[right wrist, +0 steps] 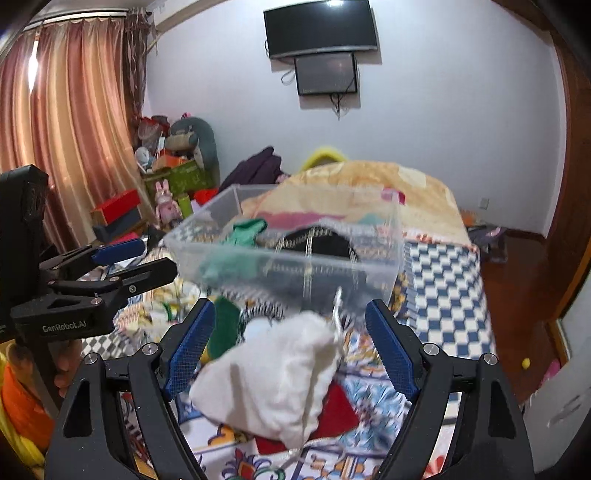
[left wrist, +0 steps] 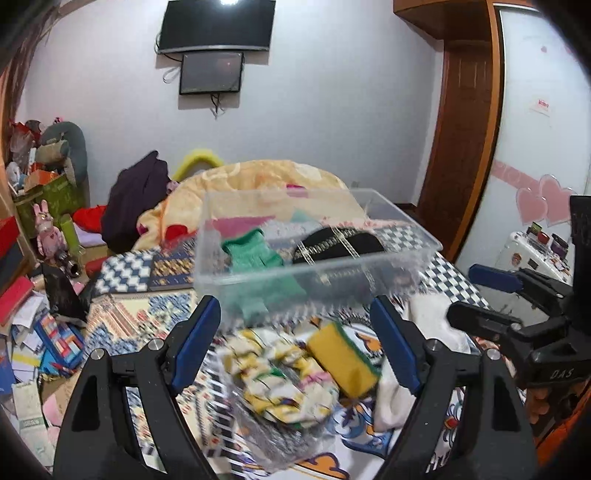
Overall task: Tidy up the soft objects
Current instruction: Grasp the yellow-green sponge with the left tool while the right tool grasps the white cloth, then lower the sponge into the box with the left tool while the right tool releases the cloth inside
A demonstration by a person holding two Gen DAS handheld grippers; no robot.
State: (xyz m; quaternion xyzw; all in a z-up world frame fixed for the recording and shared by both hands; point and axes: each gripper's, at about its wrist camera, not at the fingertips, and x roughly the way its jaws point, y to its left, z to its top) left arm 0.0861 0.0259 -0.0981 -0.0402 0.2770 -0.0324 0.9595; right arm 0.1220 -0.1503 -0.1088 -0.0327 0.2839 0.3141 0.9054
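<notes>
A clear plastic box (left wrist: 406, 236) stands on the patterned bed, holding a green sock (left wrist: 255, 254), a black piece with gold trim (left wrist: 336, 243) and something pink. My left gripper (left wrist: 293, 301) is open just before the box, and a floral cloth in clear wrap (left wrist: 280, 376) lies blurred below its fingers beside a yellow sponge (left wrist: 343, 362). My right gripper (right wrist: 290, 304) is open too. A white drawstring pouch (right wrist: 273, 373) sits loose between its fingers, touching neither pad, over a red cloth (right wrist: 340, 410). Each gripper shows at the edge of the other's view.
A yellow quilt (left wrist: 266, 181) is heaped behind the box. Books, boxes and toys (left wrist: 44, 236) crowd the floor at the left. Pink curtains (right wrist: 74, 122), a wall screen (right wrist: 321, 29), a wooden door frame (left wrist: 465, 110) and a white case (left wrist: 532, 254) surround the bed.
</notes>
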